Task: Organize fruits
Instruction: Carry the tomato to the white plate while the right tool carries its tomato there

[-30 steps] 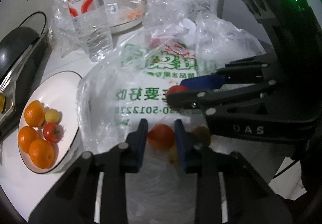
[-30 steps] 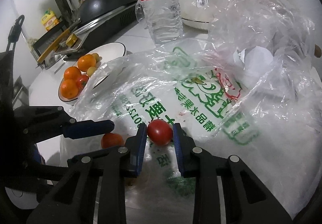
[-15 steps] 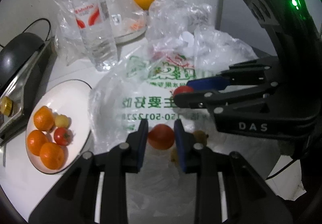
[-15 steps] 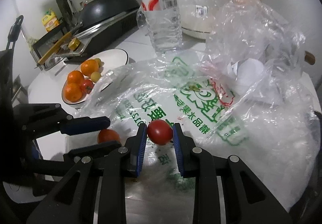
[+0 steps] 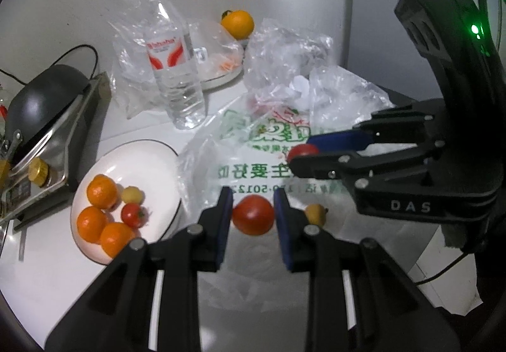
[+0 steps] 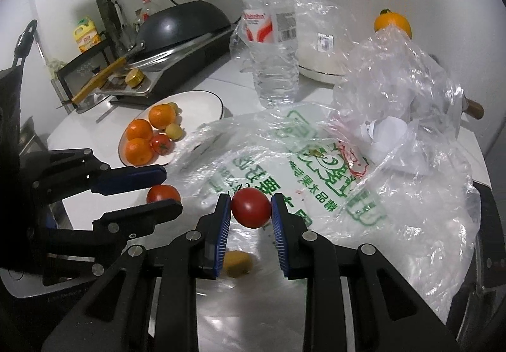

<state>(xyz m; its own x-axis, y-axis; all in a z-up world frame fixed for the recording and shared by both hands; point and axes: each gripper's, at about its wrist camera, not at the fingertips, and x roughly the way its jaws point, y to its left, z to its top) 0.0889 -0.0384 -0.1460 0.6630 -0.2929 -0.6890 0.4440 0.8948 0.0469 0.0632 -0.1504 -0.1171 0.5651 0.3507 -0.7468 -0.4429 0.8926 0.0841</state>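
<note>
The left hand-held gripper (image 5: 253,213) is clamped on a tomato (image 5: 253,215). The right hand-held gripper (image 6: 251,208) pinches another tomato (image 6: 251,207), raised above the surface.

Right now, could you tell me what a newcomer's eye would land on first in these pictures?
Probably the two red tomatoes, one gripped in the left tongs as the left tomato, the other in the right tongs as the right tomato, both above the printed plastic bag. Next, the white plate of oranges to the left, and the water bottle behind.
</note>
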